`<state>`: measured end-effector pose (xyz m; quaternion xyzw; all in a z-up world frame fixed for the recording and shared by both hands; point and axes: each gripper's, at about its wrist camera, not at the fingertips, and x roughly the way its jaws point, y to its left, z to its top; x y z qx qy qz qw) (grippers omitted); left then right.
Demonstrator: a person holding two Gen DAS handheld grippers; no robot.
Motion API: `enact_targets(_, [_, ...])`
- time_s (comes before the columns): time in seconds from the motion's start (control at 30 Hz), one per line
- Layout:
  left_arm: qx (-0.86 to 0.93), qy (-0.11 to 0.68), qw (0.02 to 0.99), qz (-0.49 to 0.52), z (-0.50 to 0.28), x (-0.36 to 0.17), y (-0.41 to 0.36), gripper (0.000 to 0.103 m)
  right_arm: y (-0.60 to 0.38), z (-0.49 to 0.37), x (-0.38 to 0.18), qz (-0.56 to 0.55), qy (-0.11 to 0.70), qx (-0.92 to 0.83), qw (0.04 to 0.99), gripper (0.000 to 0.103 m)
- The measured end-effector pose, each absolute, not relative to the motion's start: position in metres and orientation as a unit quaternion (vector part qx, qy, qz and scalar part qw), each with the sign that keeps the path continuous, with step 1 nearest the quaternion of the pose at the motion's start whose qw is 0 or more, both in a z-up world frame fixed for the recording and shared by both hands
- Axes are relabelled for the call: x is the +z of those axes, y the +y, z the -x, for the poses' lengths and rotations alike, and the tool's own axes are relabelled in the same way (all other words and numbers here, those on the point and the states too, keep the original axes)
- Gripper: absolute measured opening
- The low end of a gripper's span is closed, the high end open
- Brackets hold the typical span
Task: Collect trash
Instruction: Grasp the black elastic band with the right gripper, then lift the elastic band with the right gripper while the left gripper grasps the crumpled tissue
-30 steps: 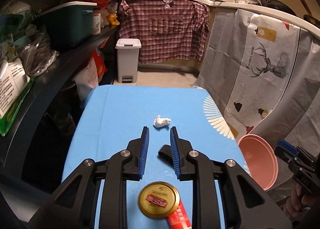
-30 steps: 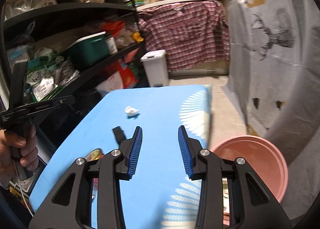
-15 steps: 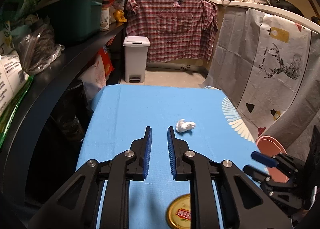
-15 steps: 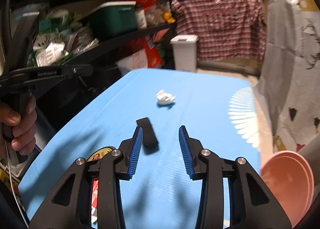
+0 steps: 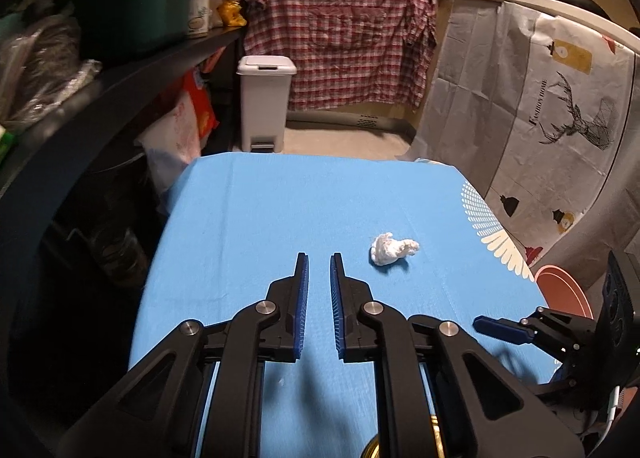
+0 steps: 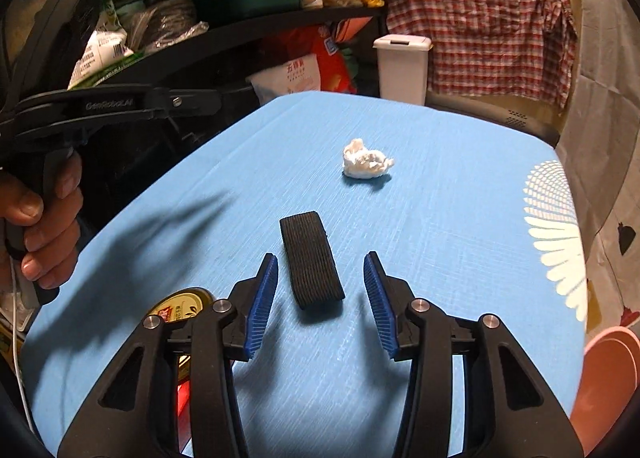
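- left claw [image 5: 319,258], lower centre of the left wrist view: blue pads close together with a narrow gap, jaws closing, nothing between them, only bare blue cloth beneath.
- right claw [image 6: 320,258], lower centre of the right wrist view: pads spread apart and jaws opening; black ribbed band [image 6: 311,259] lying flat on the cloth between the tips, touched by neither pad.
- same right claw also seen at the lower right edge of the left wrist view, one blue finger [image 5: 500,330] pointing left over the cloth.
- crumpled white tissue [image 5: 392,249] on the worktop [image 5: 280,210], right of centre in the left wrist view, just above and right of the left claw's tips; in the right wrist view at upper centre, beyond the band, apart from it.
- gold jar lid [image 6: 182,304] at the lower left of the right wrist view, partly hidden behind the left finger of the right claw; a red item just below it, too hidden to name.
- pink basin [image 6: 604,374] at the lower right edge, off the worktop's side.
- white pedal bin [image 5: 265,98] on the floor beyond the worktop's far end, upper centre.
- a hand [image 6: 40,234] at the left edge of the right wrist view, wrapped around a black grip.
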<state>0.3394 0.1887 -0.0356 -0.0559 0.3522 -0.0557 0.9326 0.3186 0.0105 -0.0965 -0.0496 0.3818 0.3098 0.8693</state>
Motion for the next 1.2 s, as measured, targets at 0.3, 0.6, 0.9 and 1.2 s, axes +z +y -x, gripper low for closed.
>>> enact_targets(0.3, [-0.103, 0.366, 0.924, 0.038, -0.366, -0.058, 0.164, 0.011, -0.004, -0.326, -0.099, 0.033, 0.391, 0.292, 0.872, 0.024])
enact_targets(0.6, [-0.125, 0.387, 0.913, 0.023, -0.391, -0.076, 0.135, 0.012, -0.061, -0.342, -0.100, -0.015, 0.399, 0.188, 0.897, 0.024])
enact_targets(0.9, [-0.113, 0.416, 0.902, 0.003, -0.413, -0.085, 0.121, 0.021, -0.075, -0.348, -0.104, -0.025, 0.404, 0.185, 0.896, 0.024])
enact_targets(1.2, [-0.100, 0.420, 0.902, 0.000, -0.410, -0.083, 0.119, 0.006, -0.082, -0.347, -0.099, -0.032, 0.402, 0.185, 0.896, 0.024])
